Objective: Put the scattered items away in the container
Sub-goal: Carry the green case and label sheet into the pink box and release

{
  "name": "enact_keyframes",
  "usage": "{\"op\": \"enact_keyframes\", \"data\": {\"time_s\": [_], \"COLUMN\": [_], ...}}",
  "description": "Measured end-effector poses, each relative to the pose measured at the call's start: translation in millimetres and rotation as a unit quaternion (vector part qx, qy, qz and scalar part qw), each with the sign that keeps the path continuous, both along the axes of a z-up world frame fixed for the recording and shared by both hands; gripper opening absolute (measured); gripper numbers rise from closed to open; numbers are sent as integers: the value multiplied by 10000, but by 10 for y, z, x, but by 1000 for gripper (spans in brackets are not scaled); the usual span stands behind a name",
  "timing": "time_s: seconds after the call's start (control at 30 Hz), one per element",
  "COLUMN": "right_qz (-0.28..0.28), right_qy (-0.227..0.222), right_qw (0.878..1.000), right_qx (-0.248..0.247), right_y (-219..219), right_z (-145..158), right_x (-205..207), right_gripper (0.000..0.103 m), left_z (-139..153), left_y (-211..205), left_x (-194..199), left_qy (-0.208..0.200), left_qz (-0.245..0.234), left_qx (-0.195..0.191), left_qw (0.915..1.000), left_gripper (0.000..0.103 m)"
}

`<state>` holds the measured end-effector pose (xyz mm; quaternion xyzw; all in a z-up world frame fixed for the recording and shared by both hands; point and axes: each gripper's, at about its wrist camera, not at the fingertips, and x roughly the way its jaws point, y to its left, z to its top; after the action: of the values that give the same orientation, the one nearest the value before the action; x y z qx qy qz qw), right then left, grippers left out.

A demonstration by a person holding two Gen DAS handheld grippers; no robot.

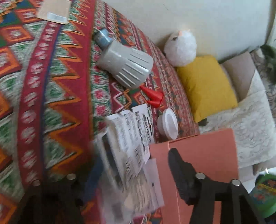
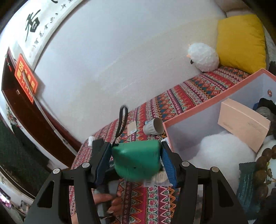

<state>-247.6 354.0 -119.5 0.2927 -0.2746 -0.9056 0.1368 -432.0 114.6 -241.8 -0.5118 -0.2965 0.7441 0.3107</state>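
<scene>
Patterned red, green and orange cloth covers the bed in both views. In the left wrist view, a brown card lies at the far left edge, then a grey ribbed cup on its side, two red cones just beside it, printed white papers and a small white lid. The left gripper is blurred, and I cannot tell how its jaws stand, though clear packaging sits between them. Its right finger overlaps the pink box. In the right wrist view, the right gripper has its jaws clenched on a green pouch with a black strap, above the cloth, just left of the pink box. Inside lie white stuffing, a peach carton and brown beads.
</scene>
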Motion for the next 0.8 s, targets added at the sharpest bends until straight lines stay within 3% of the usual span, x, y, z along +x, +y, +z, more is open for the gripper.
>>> {"op": "enact_keyframes", "data": {"time_s": [0.17,0.2,0.23,0.4,0.5,0.8], "right_qz": [76,73,49,-52,-78,-431], "right_qy": [80,94,120,263,300,739], "right_qw": [9999,9999,9998,9991,9993,9963], "right_qx": [83,98,130,341,221,-115], "right_y": [-32,-42,-42,-26,19,351], "right_z": [49,55,67,157,208,519], "right_x": [5,9,20,80,130,497], "right_gripper": [61,60,60,60,60,60], "left_z": [19,31,34,93,194,742], "left_y": [180,213,248,159,24,-643], "left_x": [-66,-68,-63,108,309,967], "left_qy": [139,159,149,63,89,267], "left_qz": [-93,-49,-11,147,266,662], "left_qx": [-315,-423,-528,-318,-76,1108], "left_qw": [9994,9990,9985,9994,9996,9913], "left_gripper": [68,48,18,12,12,12]}}
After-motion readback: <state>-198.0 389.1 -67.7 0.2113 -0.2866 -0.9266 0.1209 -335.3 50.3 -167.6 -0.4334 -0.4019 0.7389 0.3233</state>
